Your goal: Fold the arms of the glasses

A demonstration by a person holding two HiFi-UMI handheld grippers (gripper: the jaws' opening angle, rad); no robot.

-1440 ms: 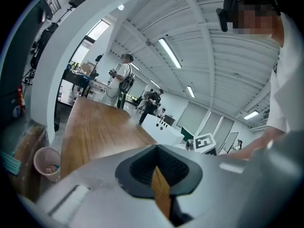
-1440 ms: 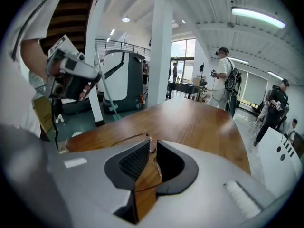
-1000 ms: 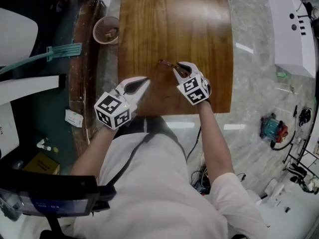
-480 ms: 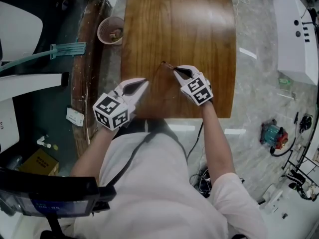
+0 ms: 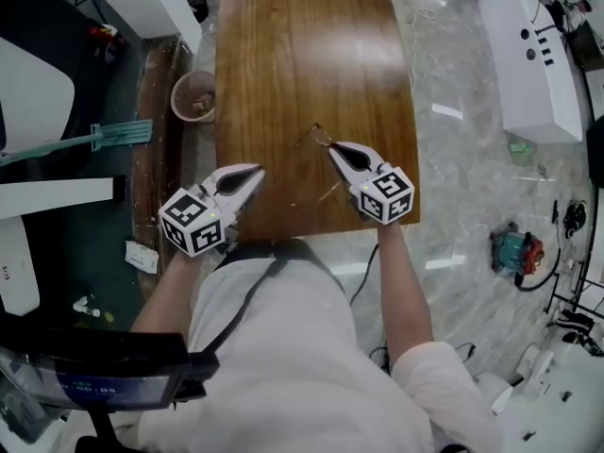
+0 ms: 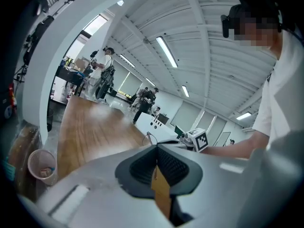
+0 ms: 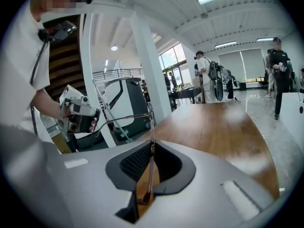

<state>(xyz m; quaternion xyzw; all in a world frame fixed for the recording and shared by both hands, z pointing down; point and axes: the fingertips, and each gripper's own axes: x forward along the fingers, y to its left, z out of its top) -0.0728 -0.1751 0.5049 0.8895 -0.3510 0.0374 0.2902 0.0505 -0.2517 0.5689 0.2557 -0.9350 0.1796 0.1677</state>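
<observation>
I held the glasses (image 7: 151, 132) pinched in the right gripper (image 5: 336, 149) — left gripper (image 5: 253, 173) pressed together (empty); folding the leftward arm (image 7: 121, 118) remained, I judged.

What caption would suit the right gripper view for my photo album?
Right hand-held gripper shut on thin-framed glasses, one arm sticking out, wooden table beyond.

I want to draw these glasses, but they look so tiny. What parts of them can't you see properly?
Head view: the glasses are too small and thin; lenses and arms blend into the wooden table.
Right gripper view: the right hand-held gripper hides the pinched part of the frame; only one arm is clear.
Left gripper view: they are a tiny far-off wire.
</observation>
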